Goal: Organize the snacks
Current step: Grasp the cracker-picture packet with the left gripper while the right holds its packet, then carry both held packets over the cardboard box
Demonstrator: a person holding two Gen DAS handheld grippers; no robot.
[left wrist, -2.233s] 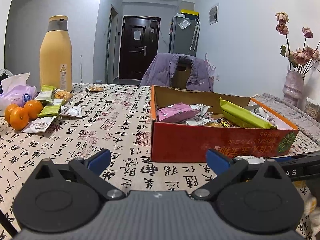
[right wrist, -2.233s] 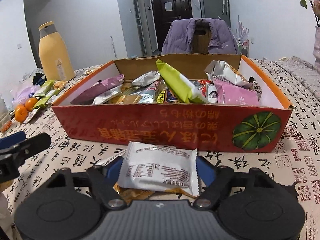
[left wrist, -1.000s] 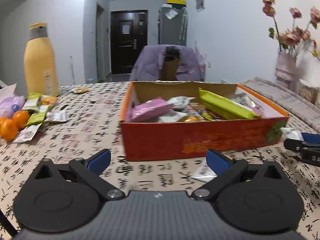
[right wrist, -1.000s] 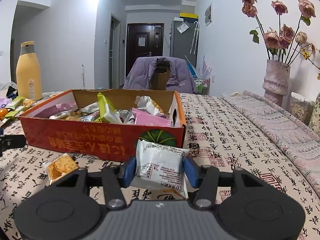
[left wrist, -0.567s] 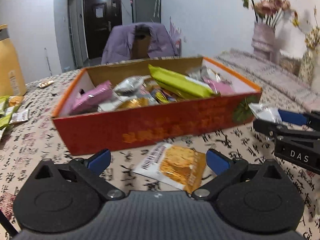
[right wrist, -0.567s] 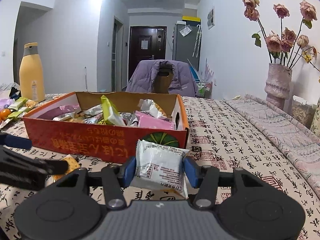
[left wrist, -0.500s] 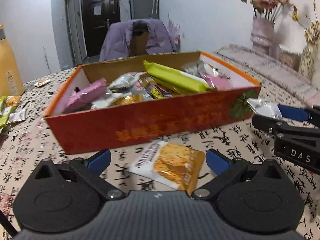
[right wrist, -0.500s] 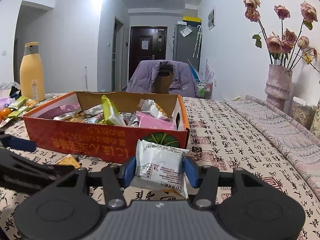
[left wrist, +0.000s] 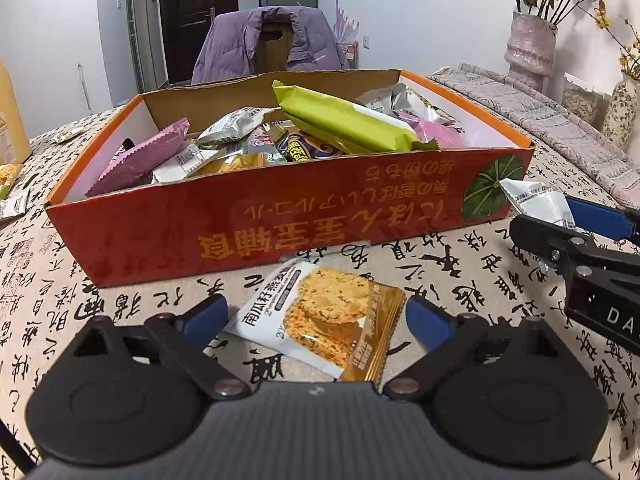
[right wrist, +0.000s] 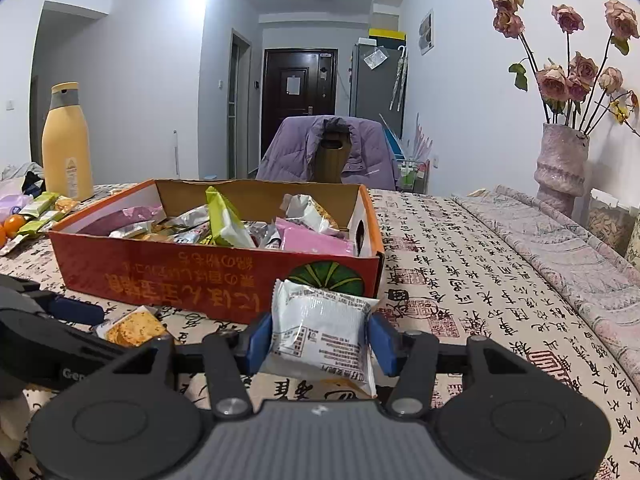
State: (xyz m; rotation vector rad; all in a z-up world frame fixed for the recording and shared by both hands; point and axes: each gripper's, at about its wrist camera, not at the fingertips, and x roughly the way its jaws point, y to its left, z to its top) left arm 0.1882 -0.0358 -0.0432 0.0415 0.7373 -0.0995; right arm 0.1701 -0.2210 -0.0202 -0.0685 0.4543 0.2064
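Right tongs (right wrist: 319,338) were clamped on a white snack packet (right wrist: 320,334), blue pads pressing both of its side edges; the packet was lifted off the desk (right wrist: 480,280), just in front of the near right corner of the red snack box (right wrist: 224,280). Left tongs (left wrist: 316,318) stood wide apart, low over the desk, with an orange-and-white cracker packet (left wrist: 324,320) lying flat between the pads, neither pad touching it. That packet lay just in front of the box's long red wall.

The box, open-topped, was filled with mixed wrapped snacks: a long green packet (left wrist: 344,120) on top, a purple packet (left wrist: 140,158) against the left wall, pink packets (right wrist: 316,242) at the right end.

Further left on the desk: a loose group of green and white snack packets (right wrist: 36,212) beside oranges (right wrist: 14,224) and a tall yellow bottle (right wrist: 67,144). Far right: a vase of dried roses (right wrist: 562,168). Behind the box, a chair draped with a purple jacket (right wrist: 332,152).
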